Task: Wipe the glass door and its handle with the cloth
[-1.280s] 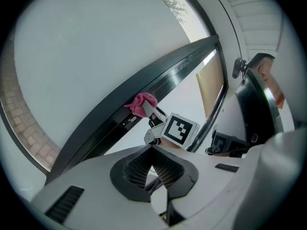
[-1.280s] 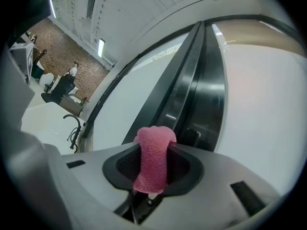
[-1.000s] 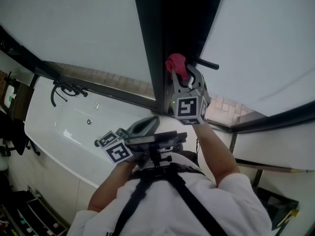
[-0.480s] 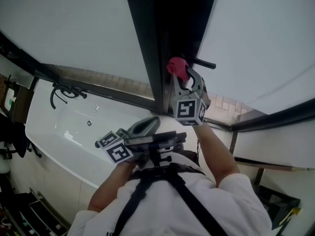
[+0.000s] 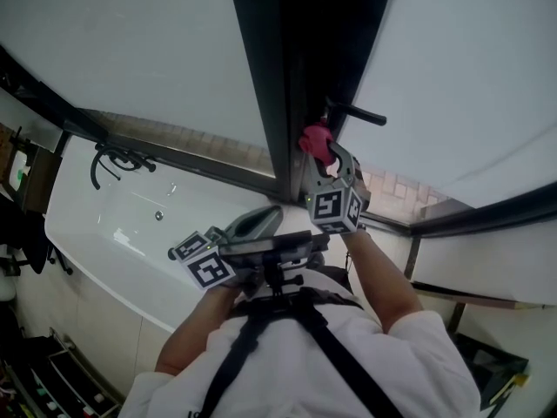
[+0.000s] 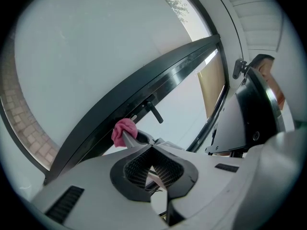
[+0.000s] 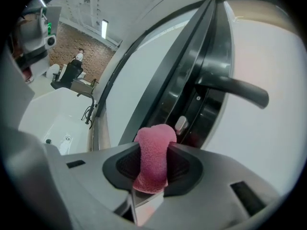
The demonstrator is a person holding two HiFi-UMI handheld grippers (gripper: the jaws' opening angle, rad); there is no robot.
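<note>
- Right now the right gripper has its jaws clamped on the pink cloth. They are only as far apart as the bunched wad is thick, and the wad sticks out past the tips so fabric meets the surface first, not plastic.
- The cloth is up at the dark door frame, just below the lever handle. I can't confirm from these views that it is touching.
- My read is that the frame and lock area is being wiped, with the handle not yet done. The glass door pane is beside it.
- The left gripper has its jaws together with nothing between them. It is held low near the person's chest, well apart from the door, likely parked so it doesn't block the right arm's reach.
- The next move probably needs the wad lifted onto the handle bar.
- One risk is that the narrow wad slips in the pinch under side load.
</note>
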